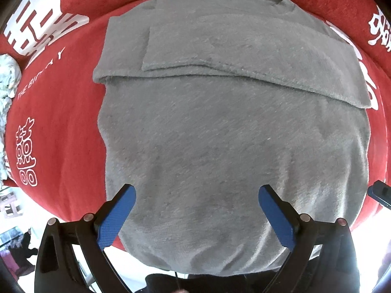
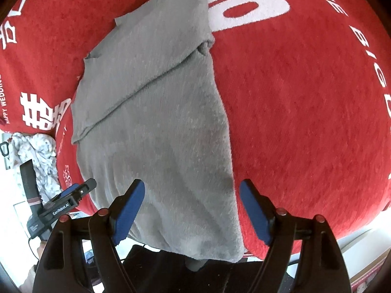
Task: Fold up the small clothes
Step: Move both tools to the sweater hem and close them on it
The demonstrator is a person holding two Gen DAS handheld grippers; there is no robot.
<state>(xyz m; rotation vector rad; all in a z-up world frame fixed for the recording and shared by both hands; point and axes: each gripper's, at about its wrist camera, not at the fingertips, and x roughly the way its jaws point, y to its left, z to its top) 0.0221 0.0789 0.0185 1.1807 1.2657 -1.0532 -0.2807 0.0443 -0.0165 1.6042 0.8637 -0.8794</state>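
Both grippers (image 1: 196, 195) (image 2: 191, 189) wide, empty, above sweater (image 1: 220, 134)

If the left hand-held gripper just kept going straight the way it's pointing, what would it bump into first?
Most likely the grey garment: the left hand-held gripper is open, and its fingers frame the cloth's near half on the red blanket. How far off it hangs is unclear.

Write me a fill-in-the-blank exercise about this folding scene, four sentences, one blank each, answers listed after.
1. The fuzzy garment being folded is ____ in colour.
2. It lies on a ____ blanket with white lettering.
3. The left hand-held gripper has its blue-padded jaws ____ above the garment's near hem.
4. The right hand-held gripper holds ____ between its fingers.

Missing words: grey; red; open; nothing
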